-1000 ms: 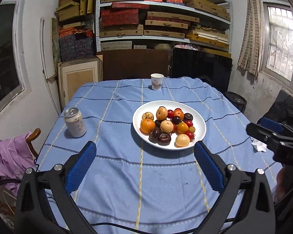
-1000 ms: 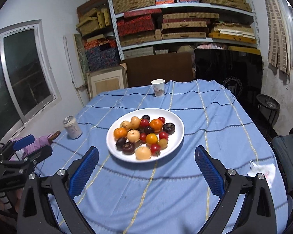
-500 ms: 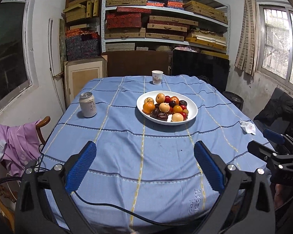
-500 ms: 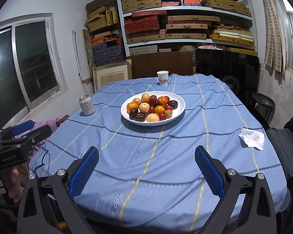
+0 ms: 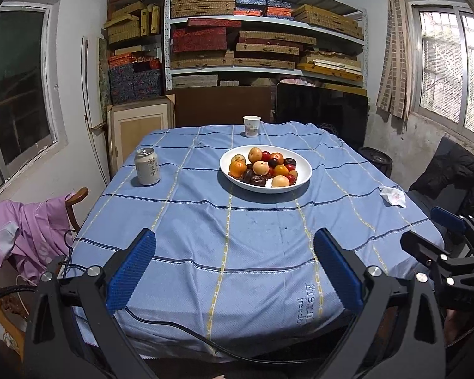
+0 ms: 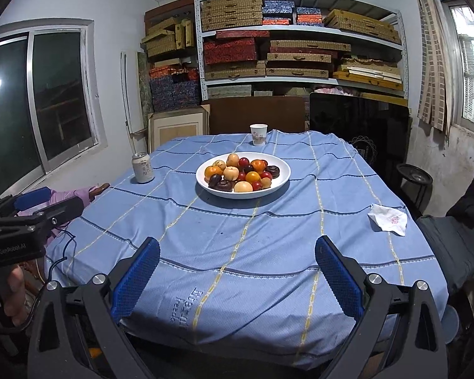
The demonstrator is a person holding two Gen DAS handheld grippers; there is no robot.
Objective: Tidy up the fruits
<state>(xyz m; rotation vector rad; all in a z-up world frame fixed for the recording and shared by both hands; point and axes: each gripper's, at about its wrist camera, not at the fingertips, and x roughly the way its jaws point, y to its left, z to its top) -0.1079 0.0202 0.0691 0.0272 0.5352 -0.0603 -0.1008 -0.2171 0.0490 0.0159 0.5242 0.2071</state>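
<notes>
Two grippers, left gripper point(image 5: 233, 268) and right gripper point(image 6: 237, 276), hover spread and empty over the table's point(image 5: 252, 230) near edge, farther back than a second ago. Beyond them, a crumpled tissue point(image 6: 388, 218) lies near the right edge and a can point(image 5: 147, 166) near the left. The white plate point(image 5: 301, 178) of fruits point(image 5: 264, 169) sits toward the far edge, a paper cup point(image 5: 252, 126) at that edge.

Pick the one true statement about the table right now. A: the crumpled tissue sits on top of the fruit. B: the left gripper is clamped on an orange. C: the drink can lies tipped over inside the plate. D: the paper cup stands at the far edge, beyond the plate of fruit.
D: the paper cup stands upright past the white plate of fruit, near the table's far edge.
</notes>
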